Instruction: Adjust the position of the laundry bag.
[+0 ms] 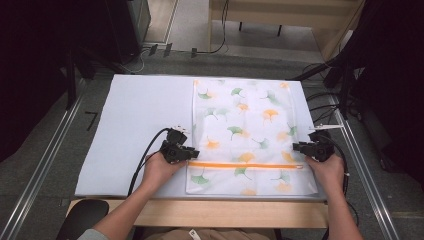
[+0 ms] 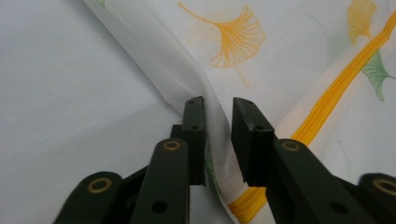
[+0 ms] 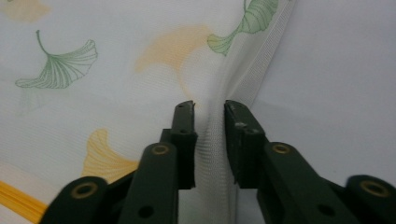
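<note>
The pale counter (image 1: 135, 130) carries a white mesh laundry bag (image 1: 245, 130) printed with ginkgo leaves, lying flat right of centre. My left tongs (image 1: 189, 150) pinch its left edge near the orange zipper (image 1: 245, 165); my right tongs (image 1: 299, 146) pinch its right edge.

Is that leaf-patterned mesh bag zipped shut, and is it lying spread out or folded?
Spread flat. The mesh bag lies unfolded on the table, its orange zipper a straight unbroken line, so it looks zipped shut.
</note>
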